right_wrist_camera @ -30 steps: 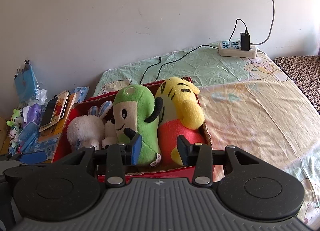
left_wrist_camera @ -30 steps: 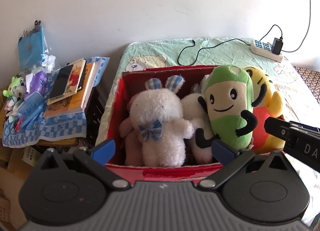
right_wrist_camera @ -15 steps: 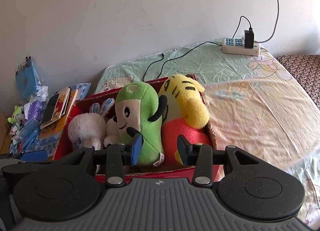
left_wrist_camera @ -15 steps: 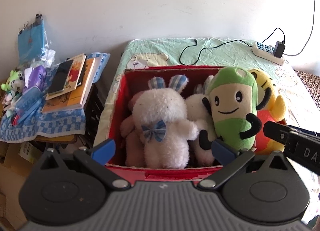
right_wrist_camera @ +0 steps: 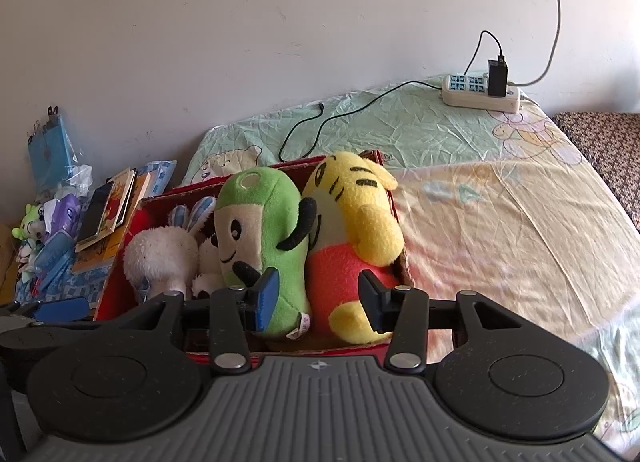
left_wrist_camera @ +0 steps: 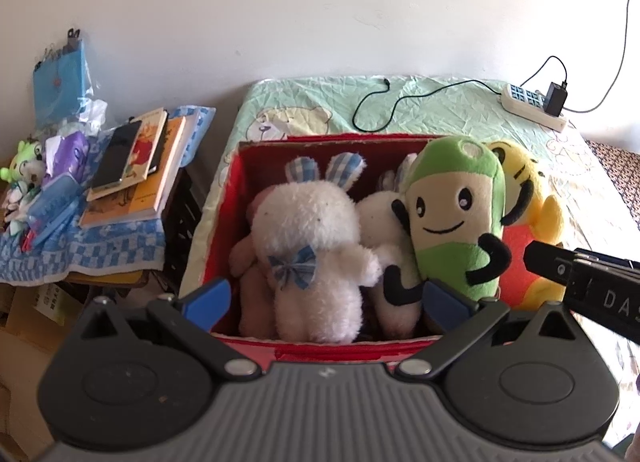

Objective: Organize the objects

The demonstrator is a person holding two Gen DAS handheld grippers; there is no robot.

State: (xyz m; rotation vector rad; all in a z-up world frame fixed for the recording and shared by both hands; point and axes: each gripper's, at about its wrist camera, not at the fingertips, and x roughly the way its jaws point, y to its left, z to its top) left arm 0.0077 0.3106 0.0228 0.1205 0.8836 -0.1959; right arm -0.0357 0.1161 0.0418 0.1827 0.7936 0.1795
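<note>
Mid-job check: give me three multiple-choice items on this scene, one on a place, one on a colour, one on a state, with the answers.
1. Where does the power strip lie?
A. in the red box
B. on the bed by the wall
C. on the book stack

2. What colour is the bow on the white rabbit?
A. blue check
B. red
C. yellow

3. How do the right tongs stand?
A. shut on the tiger
B. shut on nothing
C. open, holding nothing

Answers:
1 B: the strip rests on the sheet at the far edge of the bed.
2 A: the bow at its neck is blue checked.
3 C: the pads stand apart in front of the green toy and tiger, gripping neither.
</note>
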